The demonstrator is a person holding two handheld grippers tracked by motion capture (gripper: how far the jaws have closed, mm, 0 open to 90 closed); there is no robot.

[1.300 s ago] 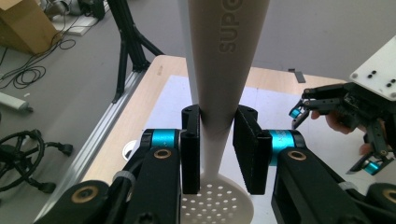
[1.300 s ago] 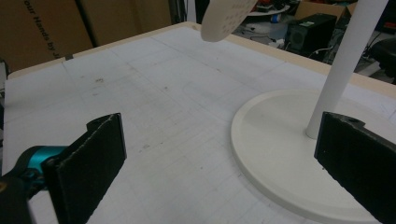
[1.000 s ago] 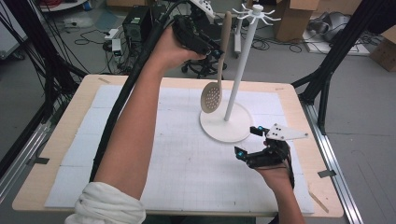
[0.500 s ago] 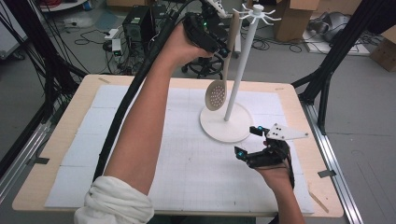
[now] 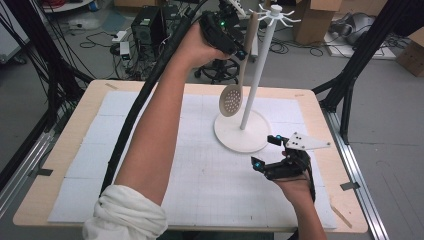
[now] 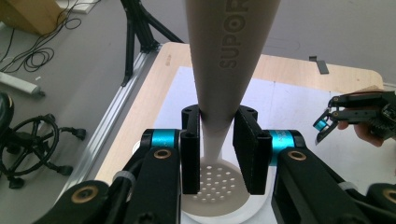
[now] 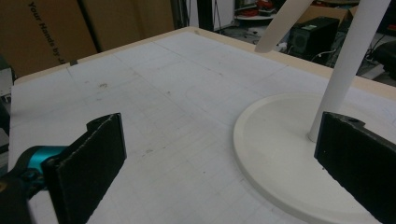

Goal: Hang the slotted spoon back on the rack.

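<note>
My left tongs (image 5: 239, 49) are raised high over the far side of the worktop (image 5: 65, 150), clamped tight on the handle of a slotted spoon (image 5: 235, 90). In the left gripper view the black pads (image 6: 190, 154) press both sides of the smooth, matte beige handle, which tapers and carries raised lettering. The spoon hangs almost upright, tilted a little, its round perforated bowl low, above the stand's base, just beside the pole. The worktop is pale wood with a rim, covered by a white gridded mat (image 5: 200, 180), flat and lightly scuffed. The white stand (image 5: 252, 95) has a thin straight pole, a round dish-like base with a raised lip, and a crown of short hooks on top; the handle's top sits near the hooks. My right tongs (image 5: 264, 152) hold low over the mat just beside the base, jaws wide apart, nothing between them, black pads (image 7: 95, 154) rough-textured.
</note>
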